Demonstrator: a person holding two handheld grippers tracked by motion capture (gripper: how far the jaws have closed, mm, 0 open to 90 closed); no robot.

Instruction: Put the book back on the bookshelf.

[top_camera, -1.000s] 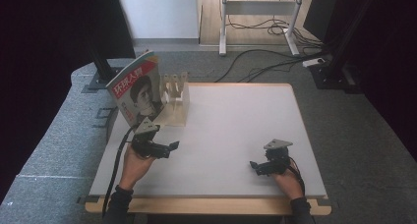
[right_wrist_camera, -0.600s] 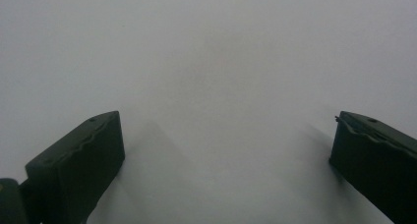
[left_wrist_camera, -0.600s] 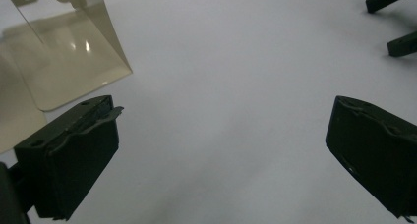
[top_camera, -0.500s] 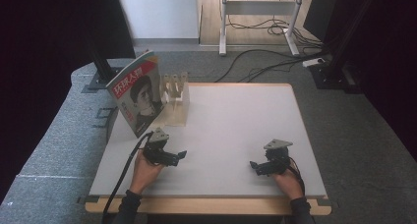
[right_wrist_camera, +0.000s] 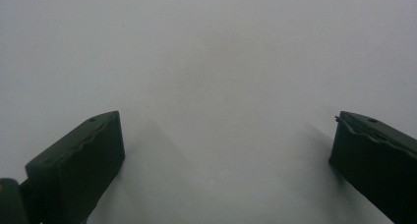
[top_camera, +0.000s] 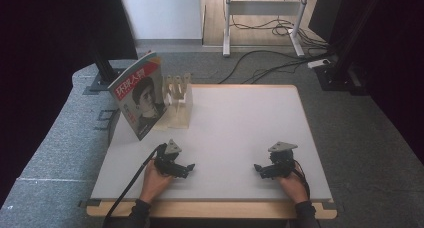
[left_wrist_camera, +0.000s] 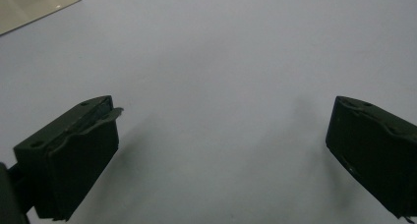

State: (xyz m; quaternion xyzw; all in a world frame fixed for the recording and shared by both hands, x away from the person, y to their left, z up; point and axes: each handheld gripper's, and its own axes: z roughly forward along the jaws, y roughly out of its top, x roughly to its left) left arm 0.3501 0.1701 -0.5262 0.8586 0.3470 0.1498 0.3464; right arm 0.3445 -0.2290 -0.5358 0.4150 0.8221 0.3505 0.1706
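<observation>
Magazine [top_camera: 141,99] far beyond left gripper [top_camera: 186,169] (jaws apart)

the magazine [top_camera: 140,100] hides part of the wooden rack [top_camera: 179,104] behind it.

Left gripper [top_camera: 186,168]: held low at the near left of the surface [top_camera: 235,123], fingers [left_wrist_camera: 74,150] spread wide with nothing between them, pointing right. Right gripper [top_camera: 259,169]: held low at the near right, fingers [right_wrist_camera: 78,170] likewise spread and empty, pointing left. Both forearms enter from the near edge.
</observation>
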